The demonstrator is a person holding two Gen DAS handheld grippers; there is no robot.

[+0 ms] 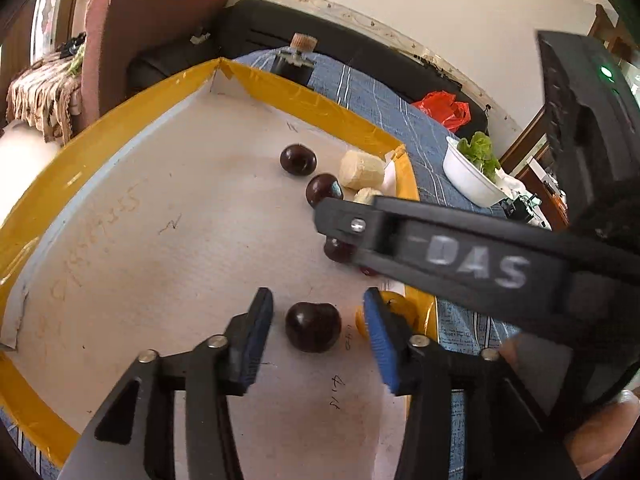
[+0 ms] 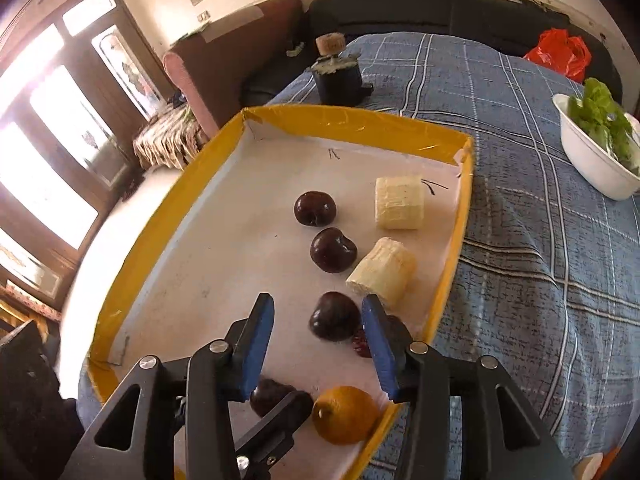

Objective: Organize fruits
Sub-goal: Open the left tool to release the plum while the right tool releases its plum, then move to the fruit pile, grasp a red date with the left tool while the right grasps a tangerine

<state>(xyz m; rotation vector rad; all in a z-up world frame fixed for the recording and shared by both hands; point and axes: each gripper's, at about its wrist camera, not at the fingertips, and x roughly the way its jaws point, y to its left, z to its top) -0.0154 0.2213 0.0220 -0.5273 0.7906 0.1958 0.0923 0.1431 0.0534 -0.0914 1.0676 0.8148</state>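
Left hand-held gripper (image 1: 318,332) released, straddling a cherry (image 1: 313,332) on the tray (image 1: 100,128) | right hand-held gripper (image 2: 318,340) released above another cherry (image 2: 334,316) | I'd centre, lower, clench gently; skin bruises.

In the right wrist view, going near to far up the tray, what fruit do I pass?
Orange → cherry between the right claw's fingers → next cherry → farthest cherry.
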